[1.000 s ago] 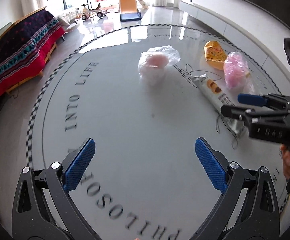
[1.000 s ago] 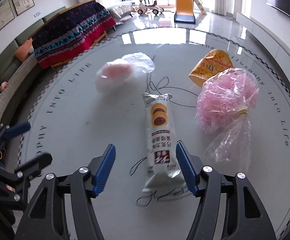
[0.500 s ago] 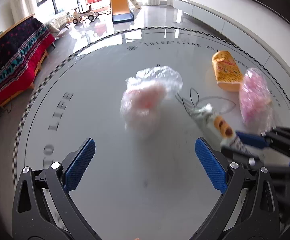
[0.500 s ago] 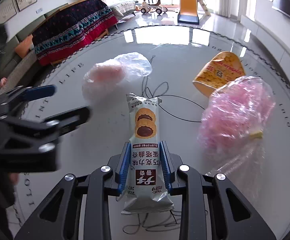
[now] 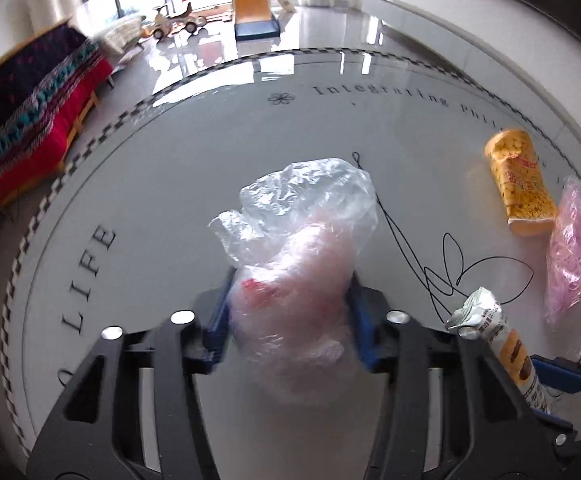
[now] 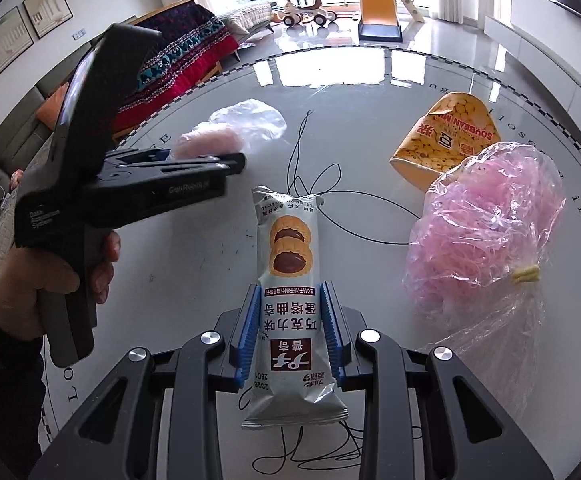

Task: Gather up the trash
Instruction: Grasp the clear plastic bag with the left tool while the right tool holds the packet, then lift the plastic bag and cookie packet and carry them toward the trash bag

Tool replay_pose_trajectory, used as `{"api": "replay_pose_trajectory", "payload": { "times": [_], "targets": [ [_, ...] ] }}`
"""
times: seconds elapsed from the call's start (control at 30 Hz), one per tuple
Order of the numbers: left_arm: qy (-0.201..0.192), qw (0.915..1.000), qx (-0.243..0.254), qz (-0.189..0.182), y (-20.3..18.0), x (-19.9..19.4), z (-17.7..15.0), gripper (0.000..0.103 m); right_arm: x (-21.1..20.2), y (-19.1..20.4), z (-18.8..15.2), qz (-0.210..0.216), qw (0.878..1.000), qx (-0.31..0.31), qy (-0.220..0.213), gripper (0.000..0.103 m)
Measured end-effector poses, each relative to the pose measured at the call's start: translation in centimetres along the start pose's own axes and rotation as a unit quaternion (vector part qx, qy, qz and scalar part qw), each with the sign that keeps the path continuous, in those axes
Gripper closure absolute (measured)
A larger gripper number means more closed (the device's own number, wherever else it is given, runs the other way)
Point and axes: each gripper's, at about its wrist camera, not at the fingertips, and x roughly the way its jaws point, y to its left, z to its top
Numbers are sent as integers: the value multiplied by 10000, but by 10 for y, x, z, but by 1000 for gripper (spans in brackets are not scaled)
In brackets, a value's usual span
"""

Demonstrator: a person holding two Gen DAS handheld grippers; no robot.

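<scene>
Since the earlier frame, the left gripper (image 5: pixel 288 320) has advanced and has just been closing, now pinching the crumpled clear plastic bag with pink contents (image 5: pixel 298 248). The right gripper (image 6: pixel 290 332) clamps the silver cookie wrapper (image 6: pixel 290 280). Slick, loose film could slip out on lifting.

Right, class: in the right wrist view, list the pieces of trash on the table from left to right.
Clear bag with pink contents → cookie packet → yellow soybean carton. The pink shredded-plastic bag overlaps the carton, so I leave it out.

From the right wrist, bare table (image 6: pixel 194 248) lies open at nine o'clock. The pink bag (image 6: pixel 486 232) and yellow cup (image 6: pixel 446 140) crowd two o'clock; the left gripper (image 6: pixel 210 160) bars ten o'clock.
</scene>
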Motion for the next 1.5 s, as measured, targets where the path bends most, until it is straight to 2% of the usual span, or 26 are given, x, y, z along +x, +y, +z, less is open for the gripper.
{"api": "replay_pose_trajectory", "payload": {
  "times": [0.33, 0.67, 0.8, 0.97, 1.07, 1.33, 1.5],
  "targets": [
    [-29, 9997, 162, -155, -17, -51, -49, 58, -15, 9, -10, -54, 9999, 123, 13, 71],
    [-210, 9995, -118, -183, -17, -126, -121, 57, -63, 40, -39, 124, 9997, 149, -139, 71],
    [-281, 9989, -339, -165, -17, -157, -162, 57, -81, 65, -61, 275, 9995, 63, -132, 71],
    [-281, 9977, -599, -156, -3, -180, -198, 57, -97, 91, -85, 368, 9992, -28, -119, 71],
    [-336, 9970, -696, -81, 6, -193, -217, 57, -106, 112, -99, 419, 9990, -121, -119, 71],
    [-335, 9923, -1184, 153, 35, -229, -293, 57, -114, 168, -132, 775, 9953, -590, 2, 71],
    [-267, 9829, -1754, 484, 71, -253, -357, 57, -115, 228, -159, 1251, 9850, -1171, 213, 71]
  ]
}}
